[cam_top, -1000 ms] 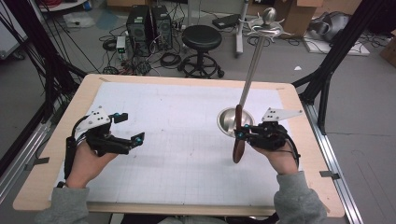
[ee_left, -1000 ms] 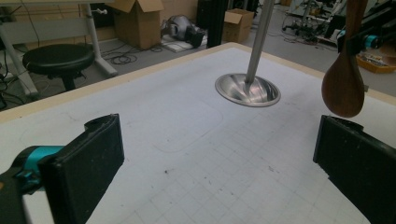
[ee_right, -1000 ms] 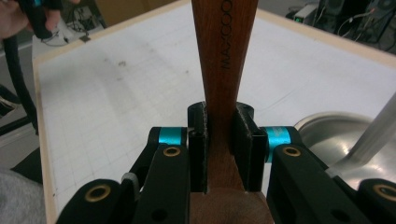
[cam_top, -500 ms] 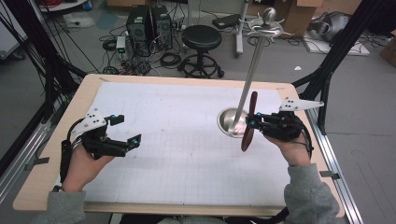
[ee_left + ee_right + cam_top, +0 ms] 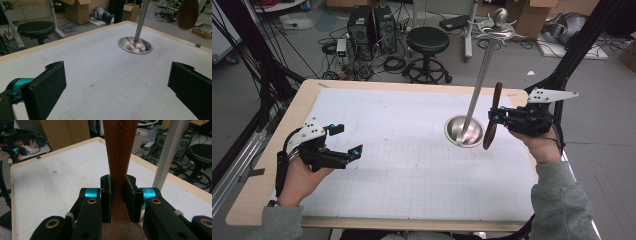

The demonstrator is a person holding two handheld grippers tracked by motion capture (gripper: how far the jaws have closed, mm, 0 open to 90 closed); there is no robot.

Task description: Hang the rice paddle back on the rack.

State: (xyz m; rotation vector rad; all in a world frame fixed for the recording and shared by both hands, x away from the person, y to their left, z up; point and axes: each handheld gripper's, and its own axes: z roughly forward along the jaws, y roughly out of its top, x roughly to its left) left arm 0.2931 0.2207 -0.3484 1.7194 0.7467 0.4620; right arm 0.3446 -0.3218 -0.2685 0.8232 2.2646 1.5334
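Room: cluttered lab floor beyond the worktop (image 5: 272, 165), with a black stool (image 5: 428, 40), computer towers (image 5: 372, 22), cardboard boxes and loose cables.
Worktop: pale wooden rim around a white gridded sheet, bare apart from the stand.
Stand: a metal pole (image 5: 479, 82) rises from a round dished base (image 5: 464, 131) on the right half of the sheet and ends in hook arms and a knob at the top (image 5: 498, 25).
Wooden spoon: the wooden spoon (image 5: 493, 117) hangs upright in the air just right of the pole, bowl end down and near the base rim, handle end up.
Right gripper: the right gripper (image 5: 496, 117) has its jaws pinching the spoon handle (image 5: 119, 157); the right gripper view has the pads pressed on both sides of the wood.
Left gripper: the left gripper (image 5: 349, 142) rests low at the left of the sheet, jaws spread wide with nothing between them.
What changed: since a second ago the right hand has carried the spoon up and toward the far right, and the spoon stands straighter; the left hand has stayed put.
Meaning: I judge the spoon is on its way up to a hook at the pole top, with a fair climb left.
Room to move: the spoon is close beside the pole and near the right rim; open air above, wide free sheet to the left.
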